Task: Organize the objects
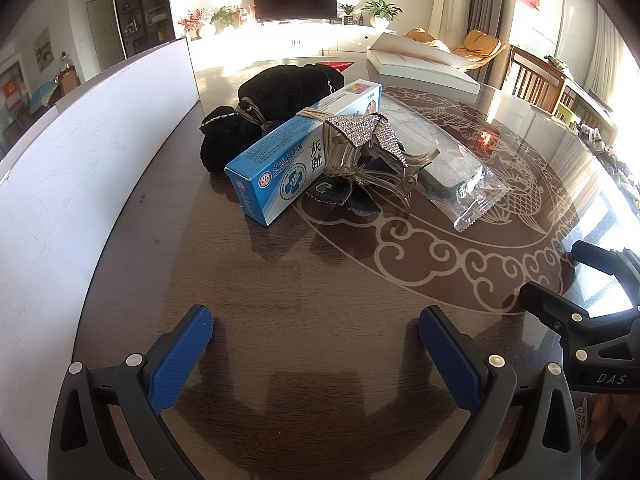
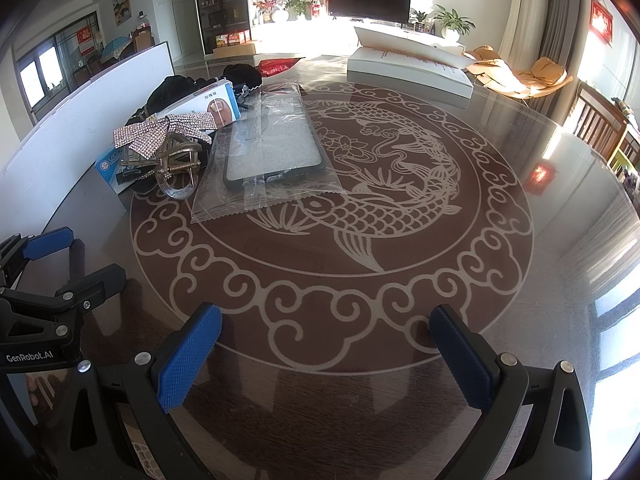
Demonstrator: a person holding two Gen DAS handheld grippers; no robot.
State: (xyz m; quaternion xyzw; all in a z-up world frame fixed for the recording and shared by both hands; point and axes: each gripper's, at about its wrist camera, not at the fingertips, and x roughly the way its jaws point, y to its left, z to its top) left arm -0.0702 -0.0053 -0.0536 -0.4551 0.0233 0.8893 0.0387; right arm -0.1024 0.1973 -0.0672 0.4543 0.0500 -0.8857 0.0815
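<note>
1. Grippers first: the left gripper (image 1: 316,356) and the right gripper (image 2: 326,354) both hover low over the table (image 2: 400,320), jaws spread wide apart and holding nothing, well short of the clutter.
2. Clutter sits in one heap toward the white board (image 1: 100,152): a blue medicine box (image 1: 280,160) leans on a black cloth bundle (image 1: 276,100), a rhinestone hair claw (image 1: 360,152) rests against the box, and a bagged phone case (image 2: 268,140) lies flat just beside them.
3. Judging by position, the bagged phone case is the easiest first pick for the right gripper, since it lies apart from the tangle on the open side.
4. Approach it low, pinching the crimped bag edge nearest the gripper; the film looks slippery, so a deep bite seems wise.
5. Leave the hair claw until the box is steady: pulling either could likely topple the other.
6. Where sorted items belong cannot be told from these views.
</note>
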